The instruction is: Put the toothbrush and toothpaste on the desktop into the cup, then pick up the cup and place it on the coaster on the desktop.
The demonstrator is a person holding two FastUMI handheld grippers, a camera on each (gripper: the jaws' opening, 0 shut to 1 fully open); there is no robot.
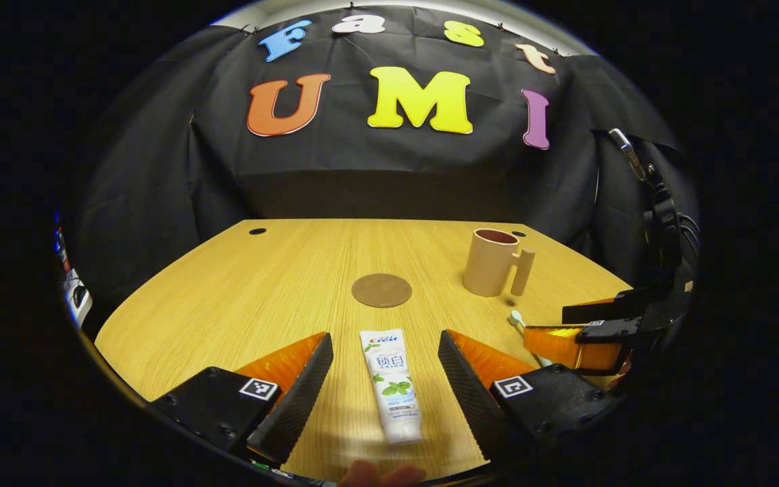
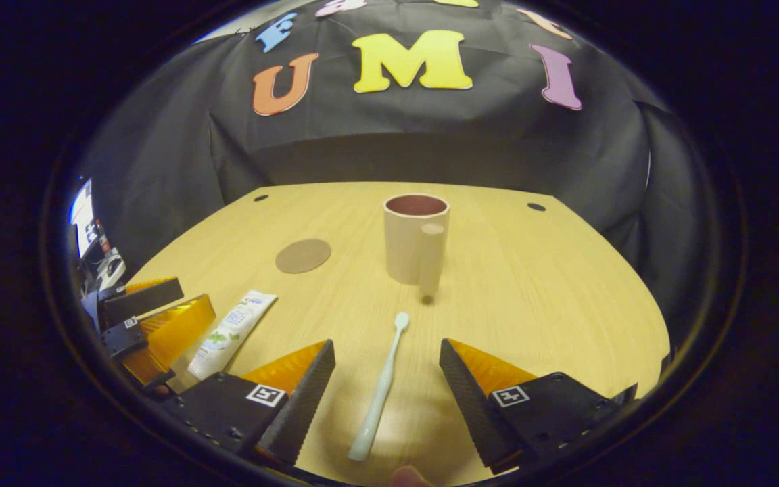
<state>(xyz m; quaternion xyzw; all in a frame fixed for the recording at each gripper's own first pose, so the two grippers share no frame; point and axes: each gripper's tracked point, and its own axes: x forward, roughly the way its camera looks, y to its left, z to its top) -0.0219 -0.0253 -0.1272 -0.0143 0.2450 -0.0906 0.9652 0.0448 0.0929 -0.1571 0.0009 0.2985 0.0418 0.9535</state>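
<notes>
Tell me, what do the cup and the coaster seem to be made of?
The cup looks like matte plastic or ceramic: smooth beige wall, no gloss, a darker inside and a peg-like handle. The coaster looks like cork or felt: a flat, dull brown disc without shine. The pictures leave both open.

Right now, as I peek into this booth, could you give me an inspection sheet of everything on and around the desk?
Surface: wooden desk, two holes at the back.
Job's things: toothpaste flat between the left hand-held gripper fingers; toothbrush flat between the right hand-held gripper fingers; cup upright, empty; coaster bare.
Clutter: nothing seen.
Grippers: both open, holding nothing.
Cables: cable behind the right gripper.
Surroundings: black cloth wall.
</notes>
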